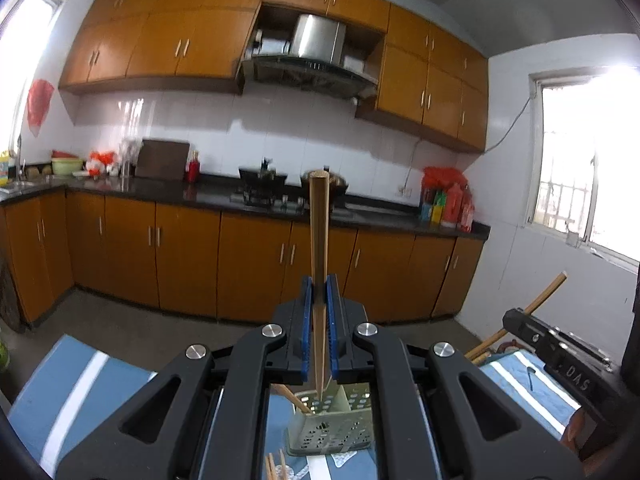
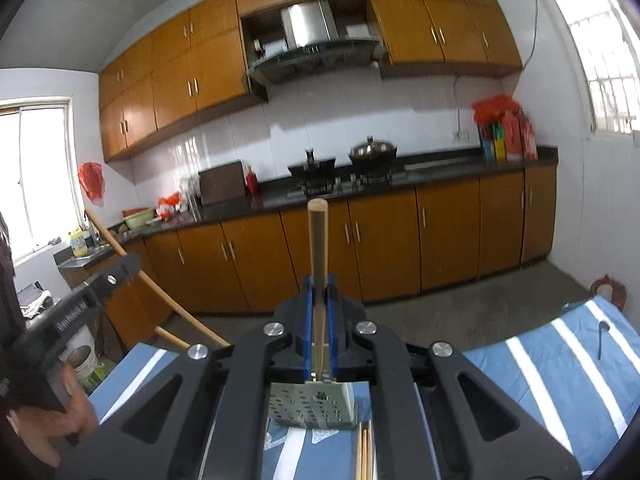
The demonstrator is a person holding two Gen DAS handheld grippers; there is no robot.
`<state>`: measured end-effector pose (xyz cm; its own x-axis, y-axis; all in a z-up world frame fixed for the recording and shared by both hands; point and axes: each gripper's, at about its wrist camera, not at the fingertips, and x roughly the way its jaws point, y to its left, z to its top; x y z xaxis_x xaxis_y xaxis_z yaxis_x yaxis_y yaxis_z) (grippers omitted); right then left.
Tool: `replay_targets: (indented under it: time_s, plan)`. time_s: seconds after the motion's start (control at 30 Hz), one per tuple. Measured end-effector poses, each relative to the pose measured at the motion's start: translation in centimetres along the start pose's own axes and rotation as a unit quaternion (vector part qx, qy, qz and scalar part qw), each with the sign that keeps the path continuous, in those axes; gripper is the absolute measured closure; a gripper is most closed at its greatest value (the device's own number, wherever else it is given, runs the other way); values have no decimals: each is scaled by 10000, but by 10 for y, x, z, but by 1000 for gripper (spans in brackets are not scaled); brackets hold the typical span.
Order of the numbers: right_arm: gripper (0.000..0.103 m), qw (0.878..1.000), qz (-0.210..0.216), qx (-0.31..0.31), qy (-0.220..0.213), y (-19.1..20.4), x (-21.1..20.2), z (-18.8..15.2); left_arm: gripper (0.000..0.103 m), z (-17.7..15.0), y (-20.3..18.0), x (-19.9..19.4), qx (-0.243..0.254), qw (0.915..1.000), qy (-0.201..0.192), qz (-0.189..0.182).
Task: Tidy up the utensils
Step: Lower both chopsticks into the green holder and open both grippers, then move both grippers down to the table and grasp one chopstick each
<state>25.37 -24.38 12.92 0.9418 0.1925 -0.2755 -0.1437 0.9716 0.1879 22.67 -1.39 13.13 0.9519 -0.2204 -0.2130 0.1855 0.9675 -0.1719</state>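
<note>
A: Nearest, the left gripper (image 1: 320,292): jaws clamped on a wooden chopstick (image 1: 319,232) standing upright above the green holder (image 1: 332,428) on the bench (image 1: 80,392).
B: And the right gripper (image 2: 319,292)?
A: Same, clamping its own chopstick (image 2: 318,240) above that holder

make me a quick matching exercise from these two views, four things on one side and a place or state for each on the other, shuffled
Things:
1. left gripper
2. utensil holder
3. spoon
4. lidded wok

Places or states:
A. lying alone on the striped cloth
B. on the stove at the back
C. shut on a chopstick
D. pale green, perforated, standing on the cloth below the fingers

Pairs: 1-C, 2-D, 3-A, 4-B
</note>
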Motion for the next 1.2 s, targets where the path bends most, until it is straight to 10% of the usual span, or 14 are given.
replay_targets:
  time_s: [0.43, 0.53, 0.97, 1.2]
  plan:
    - [86, 9992, -113, -12, 386, 0, 36, -12, 94, -18, 2, 21, -69, 9988, 485, -89]
    - [85, 9994, -132, -56, 327, 3, 32, -9, 73, -15, 3, 18, -91, 9989, 449, -53]
    - [74, 9994, -37, -216, -279, 4, -53, -15, 64, -1, 18, -41, -229, 9997, 28, 42]
    - [73, 9927, -469, -189, 1097, -32, -47, -118, 60, -67, 45, -61, -144, 9948, 917, 426]
